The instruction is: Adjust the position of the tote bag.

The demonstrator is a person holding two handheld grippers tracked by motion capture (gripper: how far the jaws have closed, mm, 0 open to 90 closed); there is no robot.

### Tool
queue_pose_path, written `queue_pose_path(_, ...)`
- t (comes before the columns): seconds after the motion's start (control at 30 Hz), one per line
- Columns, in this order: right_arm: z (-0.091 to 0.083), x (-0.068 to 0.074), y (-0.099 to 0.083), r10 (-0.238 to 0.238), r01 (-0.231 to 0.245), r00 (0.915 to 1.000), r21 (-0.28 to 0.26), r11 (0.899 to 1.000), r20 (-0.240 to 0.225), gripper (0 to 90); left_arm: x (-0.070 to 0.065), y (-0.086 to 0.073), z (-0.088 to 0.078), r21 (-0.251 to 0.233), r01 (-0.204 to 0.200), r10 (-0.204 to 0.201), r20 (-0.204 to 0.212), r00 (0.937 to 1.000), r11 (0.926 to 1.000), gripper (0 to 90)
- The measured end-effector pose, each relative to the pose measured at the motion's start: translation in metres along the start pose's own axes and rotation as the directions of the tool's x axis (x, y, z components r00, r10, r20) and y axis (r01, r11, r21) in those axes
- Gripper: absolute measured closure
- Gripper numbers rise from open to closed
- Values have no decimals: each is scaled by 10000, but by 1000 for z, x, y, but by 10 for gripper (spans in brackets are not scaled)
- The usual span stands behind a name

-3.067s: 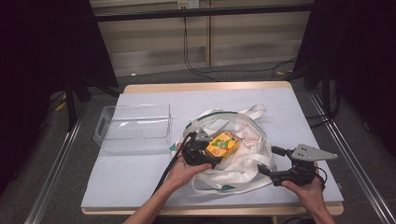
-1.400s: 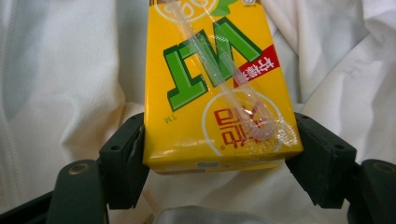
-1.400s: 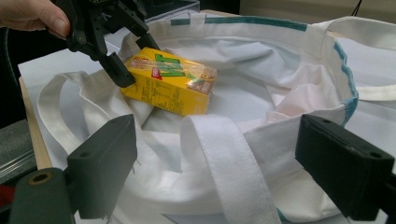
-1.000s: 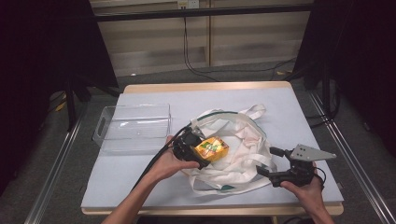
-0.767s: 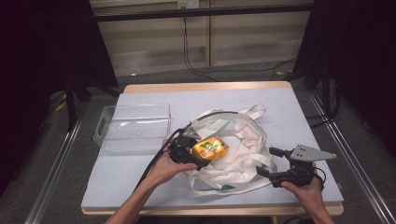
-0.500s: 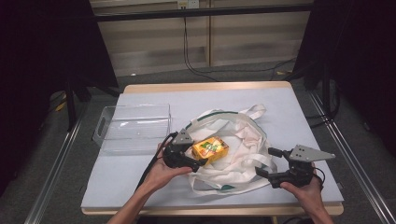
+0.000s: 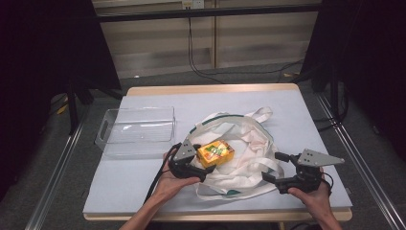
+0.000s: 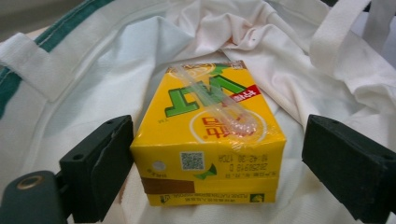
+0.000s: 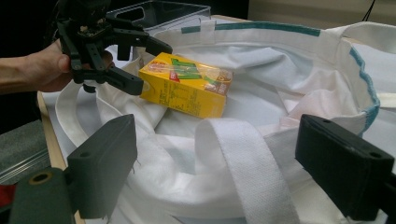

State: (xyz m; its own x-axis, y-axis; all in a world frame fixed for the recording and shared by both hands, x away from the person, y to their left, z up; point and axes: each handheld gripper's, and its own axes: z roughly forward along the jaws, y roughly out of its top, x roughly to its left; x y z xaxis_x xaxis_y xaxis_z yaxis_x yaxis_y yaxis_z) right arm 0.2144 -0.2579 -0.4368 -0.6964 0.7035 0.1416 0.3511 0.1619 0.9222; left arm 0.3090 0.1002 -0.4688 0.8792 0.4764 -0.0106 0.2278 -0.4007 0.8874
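A yellow carton [image 8: 208, 140] of drink, with a wrapped straw stuck across its top face, lies flat on a crumpled white bag [image 7: 239, 143] near the middle of the table [image 7: 143, 191]. The carton looks stiff along its edges but able to dent, probably light to moderately heavy if full, with a smooth printed skin that could slip; the two long side faces, low and near the middle, look like the safest place to pinch it, keeping off the straw. The left gripper [image 8: 215, 172] sits right at the carton's near end with its jaws standing wide to either side; one jaw is just beside the carton's side and the other stands apart, so nothing is pinched, and the jaws have just been opening. The right gripper [image 7: 273, 167] rests at the bag's right edge, jaws spread wide with a white bag handle [image 9: 243, 168] lying between them, not squeezed. A clear bin [image 7: 136, 129] stands to the left of the bag, empty. Compared with three seconds ago, when the left gripper was up against the carton at the bag's mouth, the carton now lies free on the cloth, slightly further left, and the left gripper has dropped lower; the right gripper has not shifted.
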Motion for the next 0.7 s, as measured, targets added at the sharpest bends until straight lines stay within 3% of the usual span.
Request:
queue_pose_path(0.1,1,0,0,-14,14,10000,18,10000,-13,129,2,-4,0,-56,31,-31,-48,10000,10000,147)
queue_pose_path(0.13,1,0,0,-65,65,10000,10,10000,-47,129,2,-5,1,-170,212,-213,-27,9998,9996,156)
queue_pose_path(0.23,1,1,0,-73,73,10000,-14,10000,-67,129,4,-7,1,-72,133,-132,61,9999,9999,154)
queue_pose_path(0.4,0,1,0,-12,11,10000,-86,10000,-95,129,3,-9,2,-99,139,-140,-131,9998,9999,145)
queue_pose_path(0.53,-1,1,0,-20,19,10000,-132,9999,-78,129,3,-12,5,-212,80,-78,80,9999,9997,146)
queue_pose_path(0.6,-1,0,0,3,-5,10000,-119,9999,-99,129,2,-13,6,-189,131,-133,-115,9998,9997,150)
queue_pose_path(0.7,0,0,0,-57,56,9999,-118,9999,-128,128,2,-13,6,-119,-6,5,-84,10000,9999,167)
